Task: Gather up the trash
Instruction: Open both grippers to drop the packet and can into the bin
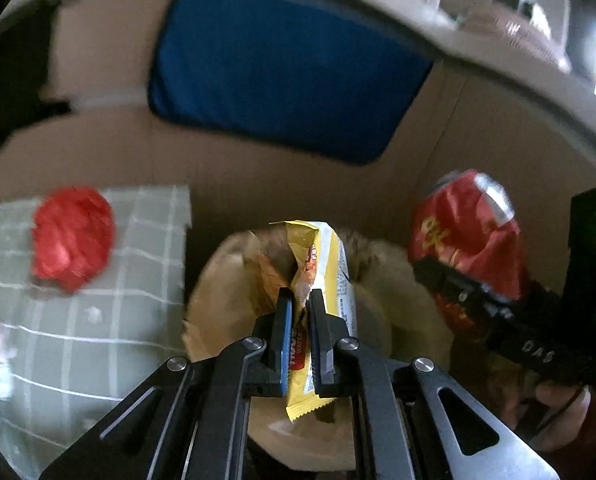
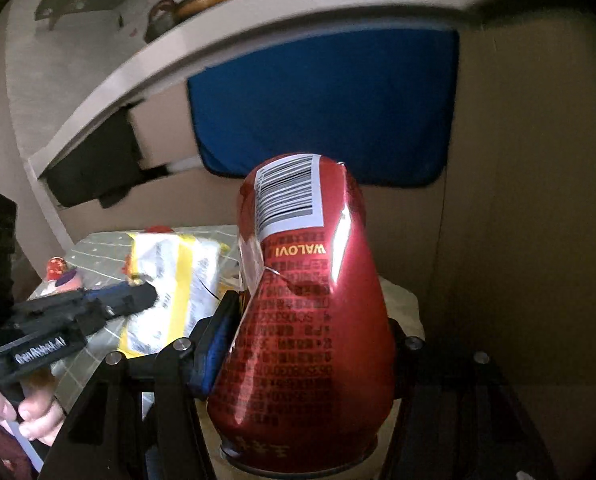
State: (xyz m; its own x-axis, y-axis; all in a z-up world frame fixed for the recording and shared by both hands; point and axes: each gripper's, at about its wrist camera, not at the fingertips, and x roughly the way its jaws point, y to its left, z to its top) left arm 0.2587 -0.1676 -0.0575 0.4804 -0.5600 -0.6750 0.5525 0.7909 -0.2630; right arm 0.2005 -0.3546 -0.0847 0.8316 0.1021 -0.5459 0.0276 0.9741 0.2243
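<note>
Left gripper (image 1: 299, 312) clamping crinkled yellow foil snack wrapper (image 1: 321, 280) over brown paper bag (image 1: 226, 280), right gripper (image 2: 309, 320) jaws squeezing dented red aluminium can (image 2: 309, 312)

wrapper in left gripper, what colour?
Yellow with white panels; the wrapper shows best in the left wrist view, pinched by the left gripper.

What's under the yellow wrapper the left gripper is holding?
Below the yellow wrapper, pinched in the left gripper, sits the open mouth of a brown paper bag. The wrapper and the fingers cover most of the opening, so its contents cannot be seen.
</note>
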